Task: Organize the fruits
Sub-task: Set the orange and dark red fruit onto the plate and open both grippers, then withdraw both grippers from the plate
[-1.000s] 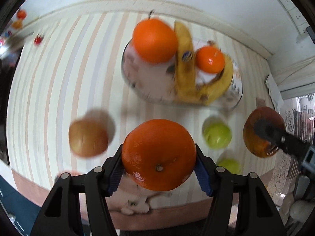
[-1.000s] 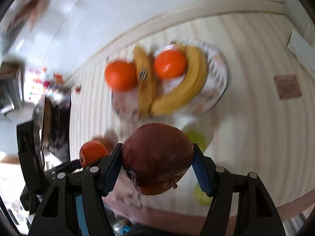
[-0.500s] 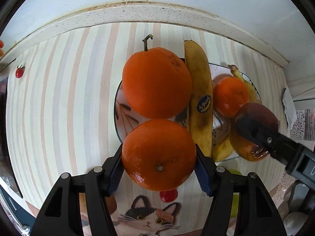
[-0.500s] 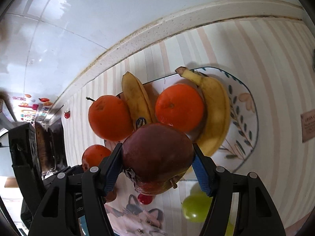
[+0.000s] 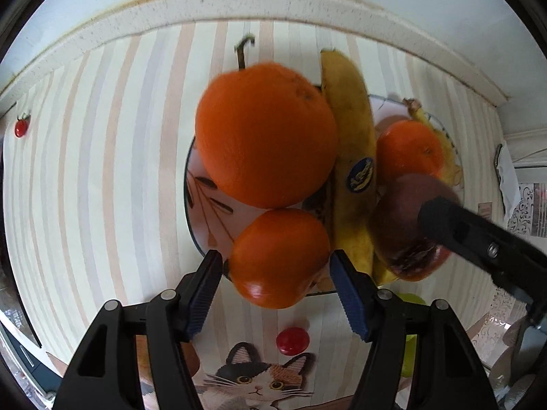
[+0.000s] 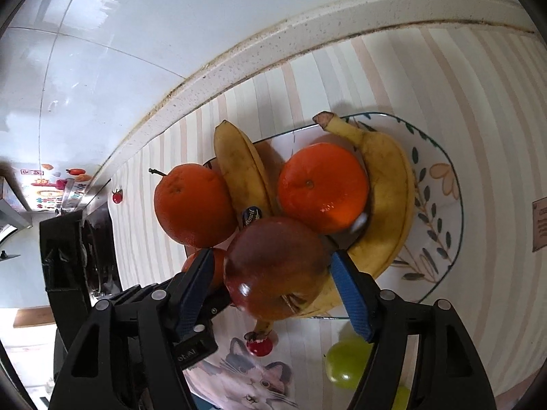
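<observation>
Both grippers releasing fruit onto the plate [image 6: 441, 239].
Left gripper [image 5: 277, 266] jaws just opening, orange [image 5: 278, 256] loose between them at plate's near edge; right gripper [image 6: 270, 270] likewise, apple [image 6: 273, 266] against banana [image 6: 386, 184]. Round, firm, smooth: rolls easily; grip across widest part.

banana sticker [image 6: 252, 216]: dark blue oval, pale script, unreadable, on banana [image 6: 239, 167] beyond the right tongs | same sticker [image 5: 360, 175]: yellow mark, no legible word, up-right of the left tongs | card [image 6: 540, 223] far right: print too small to read
</observation>
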Available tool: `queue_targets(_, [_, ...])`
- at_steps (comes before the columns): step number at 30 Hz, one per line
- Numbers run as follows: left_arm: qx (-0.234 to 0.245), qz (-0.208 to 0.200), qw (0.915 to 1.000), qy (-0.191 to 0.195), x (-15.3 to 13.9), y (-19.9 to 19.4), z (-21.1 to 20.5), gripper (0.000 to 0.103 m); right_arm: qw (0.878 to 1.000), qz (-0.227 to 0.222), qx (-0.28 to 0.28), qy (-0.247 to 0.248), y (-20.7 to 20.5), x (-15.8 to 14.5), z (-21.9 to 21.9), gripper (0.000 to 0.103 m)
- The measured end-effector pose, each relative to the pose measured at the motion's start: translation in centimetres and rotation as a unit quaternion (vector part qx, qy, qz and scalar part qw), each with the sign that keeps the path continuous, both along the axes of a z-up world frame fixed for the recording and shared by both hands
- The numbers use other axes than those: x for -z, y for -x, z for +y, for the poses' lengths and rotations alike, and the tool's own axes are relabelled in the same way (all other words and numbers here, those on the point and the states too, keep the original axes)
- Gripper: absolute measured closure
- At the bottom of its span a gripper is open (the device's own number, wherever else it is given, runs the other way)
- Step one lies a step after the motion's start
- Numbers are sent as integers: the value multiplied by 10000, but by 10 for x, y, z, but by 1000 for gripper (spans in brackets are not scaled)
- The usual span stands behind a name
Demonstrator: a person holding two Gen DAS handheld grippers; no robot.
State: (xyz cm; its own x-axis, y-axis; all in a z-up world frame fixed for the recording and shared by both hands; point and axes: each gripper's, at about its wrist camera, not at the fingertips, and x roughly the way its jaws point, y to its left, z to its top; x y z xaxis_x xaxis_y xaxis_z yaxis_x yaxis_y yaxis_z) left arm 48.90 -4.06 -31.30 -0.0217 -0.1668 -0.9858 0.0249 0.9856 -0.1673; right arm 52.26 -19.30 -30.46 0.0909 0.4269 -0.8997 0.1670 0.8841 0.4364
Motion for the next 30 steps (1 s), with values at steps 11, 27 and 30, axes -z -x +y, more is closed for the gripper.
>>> queue_targets(11, [-92, -272, 9995, -140, -29, 20, 21, 18, 9970, -397, 4, 666, 28, -40, -29, 9])
queue_targets(27, [-102, -1180, 9921, -422, -97, 75, 20, 18, 9798, -1140, -618, 1520, 99, -85, -15, 7])
queue_targets(30, [-75, -1348, 9900, -420, -111, 85, 13, 18, 9769, -1341, -596, 1553, 114, -104, -16, 7])
